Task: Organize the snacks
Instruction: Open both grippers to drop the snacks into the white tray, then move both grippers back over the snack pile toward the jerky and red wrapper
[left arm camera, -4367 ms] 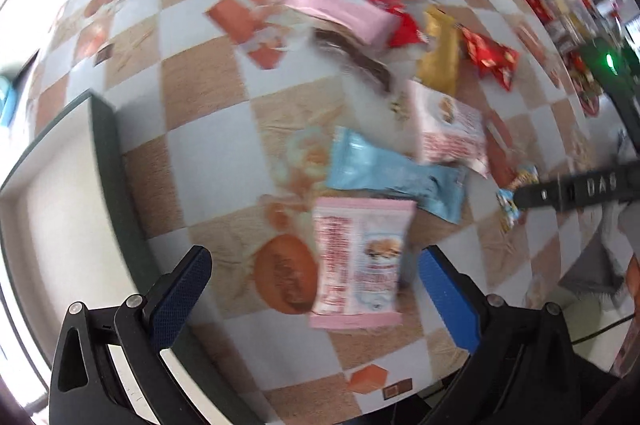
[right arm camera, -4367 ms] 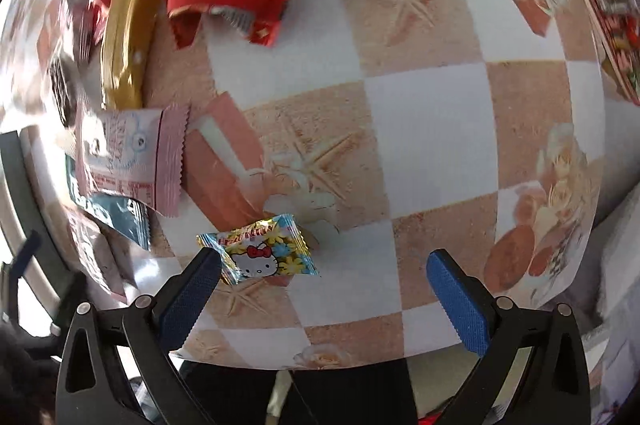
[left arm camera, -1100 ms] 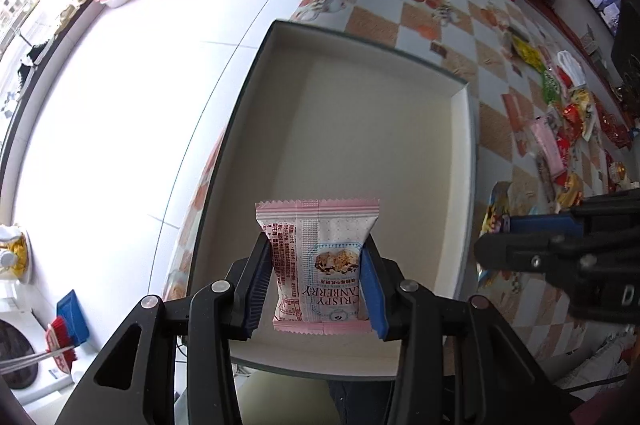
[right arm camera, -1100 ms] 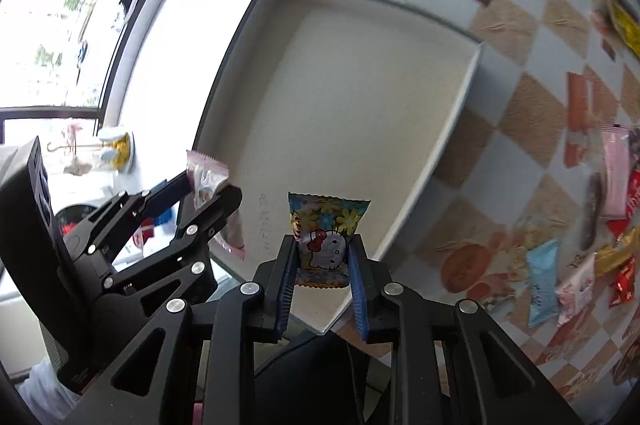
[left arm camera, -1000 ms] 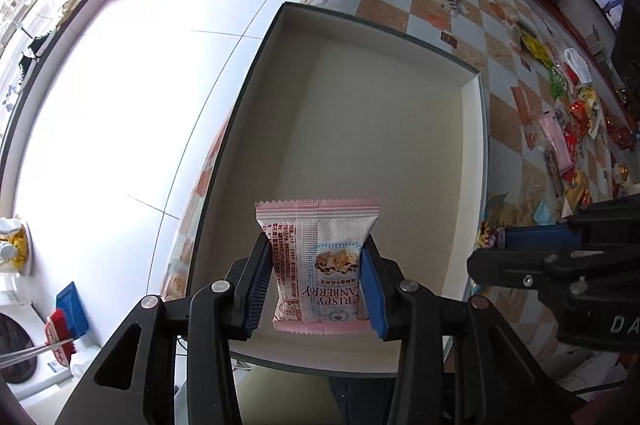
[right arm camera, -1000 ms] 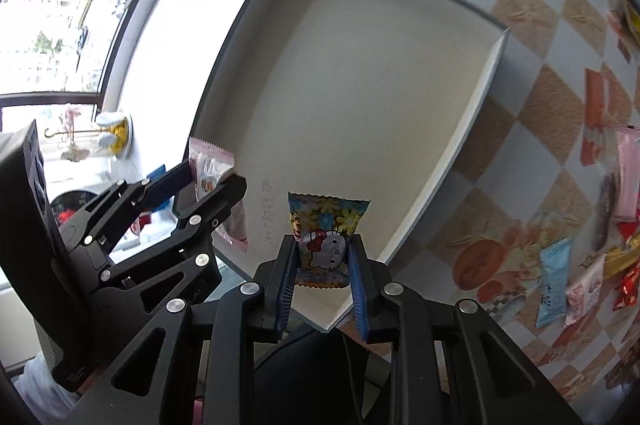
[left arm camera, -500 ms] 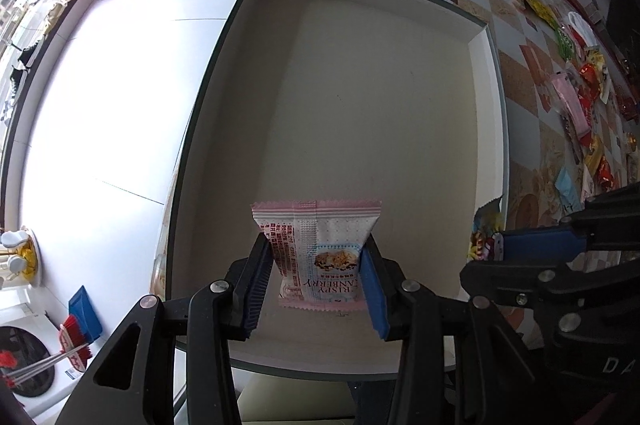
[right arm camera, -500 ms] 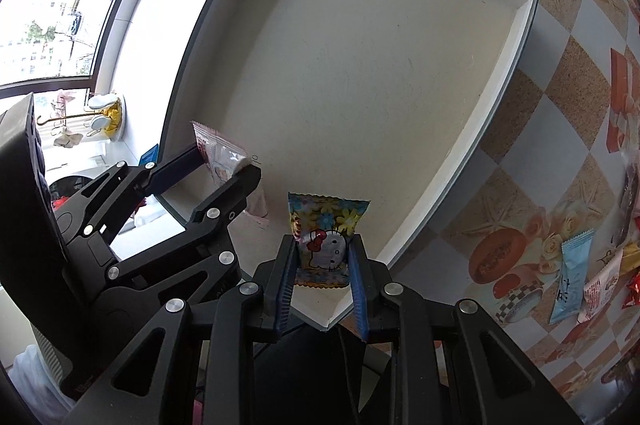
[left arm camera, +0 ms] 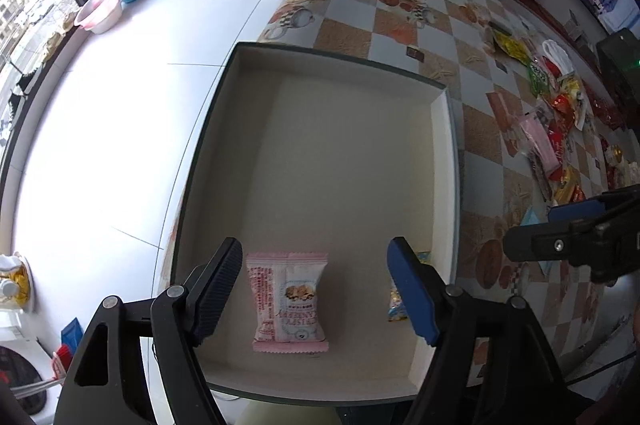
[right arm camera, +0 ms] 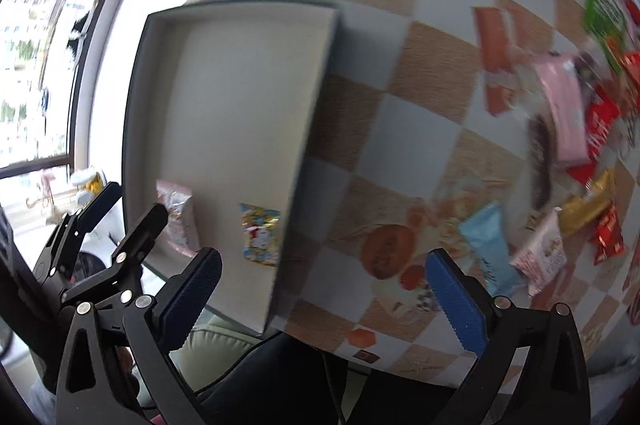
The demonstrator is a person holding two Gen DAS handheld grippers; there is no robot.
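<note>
both grippers are over the box (left arm camera: 448, 161) at the table's near corner, and both have just been opening. the left gripper (left arm camera: 316, 289) stands spread wide, nothing pinched; the pink pack (left arm camera: 289, 301) lies flat on the box floor between its fingers, clear of both pads. the right gripper (right arm camera: 322, 289) gapes wide too, empty, hanging over the box's right wall with the table (right arm camera: 400, 129) showing beneath it. its candy (right arm camera: 260, 239) sits on the box floor, just beside that wall and close to the pink pack.

so the drop looks done, and the step now is getting out cleanly. best to lift each gripper straight up with the fingers apart, so no pad catches a wrapper edge and flicks it back out. the candy lies near the wall; a sideways sweep there could drag it.

plenty left: the snack pile (left arm camera: 560, 129) is strewn well apart across the table. the blue pack (right arm camera: 486, 245) and the small pink one (right arm camera: 540, 253) lie nearest the right gripper, likely next.
</note>
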